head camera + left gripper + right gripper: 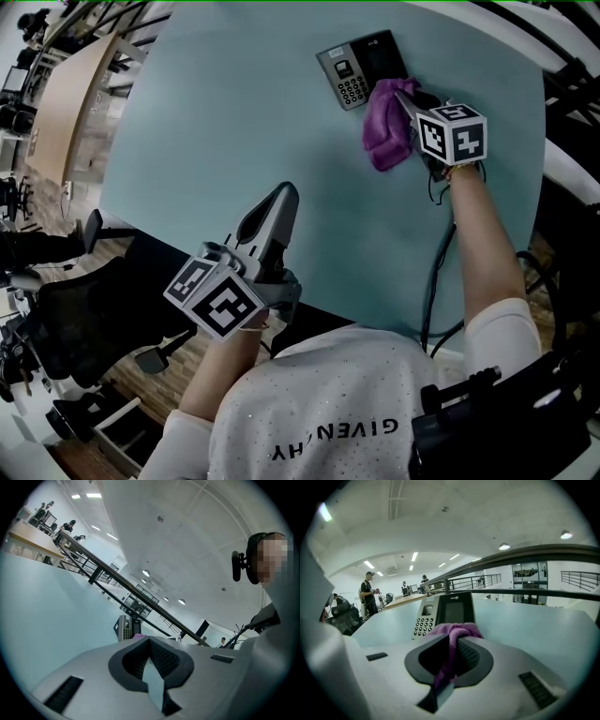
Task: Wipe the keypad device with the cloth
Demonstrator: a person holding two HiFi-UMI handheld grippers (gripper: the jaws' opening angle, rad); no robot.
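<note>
While the right tongs (405, 92) pinch the purple cloth (386, 133) against the keypad device (356, 70), the left tongs (284, 192) hover closed and empty over the counter (225, 122).

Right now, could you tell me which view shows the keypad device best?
The head view: it looks down on the keypad device, keys and screen plain, one corner under the cloth. The right gripper view shows it foreshortened behind the cloth; the left, small and distant.

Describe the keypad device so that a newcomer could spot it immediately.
Look to the far end of the pale teal table. The keypad device sits there, next to the purple cloth. It alone is dark and rectangular, with a grid of small buttons and a black screen.
</note>
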